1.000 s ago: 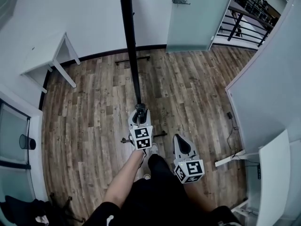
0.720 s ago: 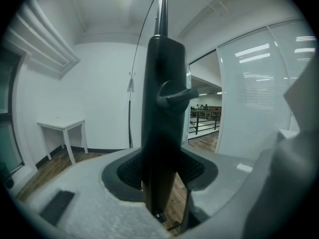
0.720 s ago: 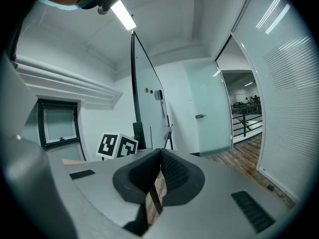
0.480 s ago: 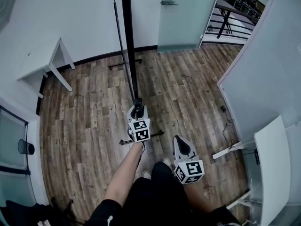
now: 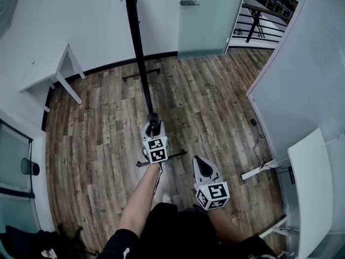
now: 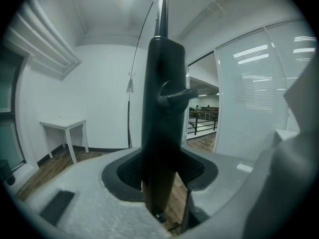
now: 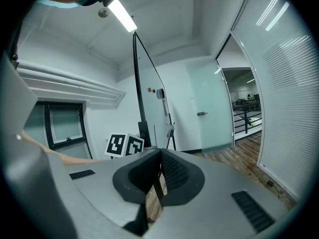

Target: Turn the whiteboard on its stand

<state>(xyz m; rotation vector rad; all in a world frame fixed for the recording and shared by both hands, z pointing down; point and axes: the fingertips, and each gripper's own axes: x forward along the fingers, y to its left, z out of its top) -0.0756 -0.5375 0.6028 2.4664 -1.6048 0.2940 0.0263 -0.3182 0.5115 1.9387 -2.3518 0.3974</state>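
From the head view I look down the whiteboard edge-on: its black frame edge (image 5: 138, 47) runs from the top of the picture down to my left gripper (image 5: 153, 124). The left gripper is shut on that frame; in the left gripper view the black frame bar (image 6: 162, 98) stands upright between the jaws of the left gripper (image 6: 162, 171). My right gripper (image 5: 200, 163) hangs free to the right and nearer the person, shut with nothing in it. In the right gripper view the right gripper (image 7: 160, 158) has its jaws together, and the whiteboard (image 7: 149, 93) rises ahead at the left.
The stand's foot bars lie on the wood floor, one far (image 5: 141, 73) and one near (image 5: 161, 158). A white table (image 5: 51, 63) stands at the back left, a frosted glass door (image 5: 207, 15) at the back, a white desk (image 5: 310, 188) and a floor cable (image 5: 259, 139) at the right.
The whiteboard's edge and my left gripper on it have shifted leftward in the head view. The right gripper has moved left along with them, still shut and empty.
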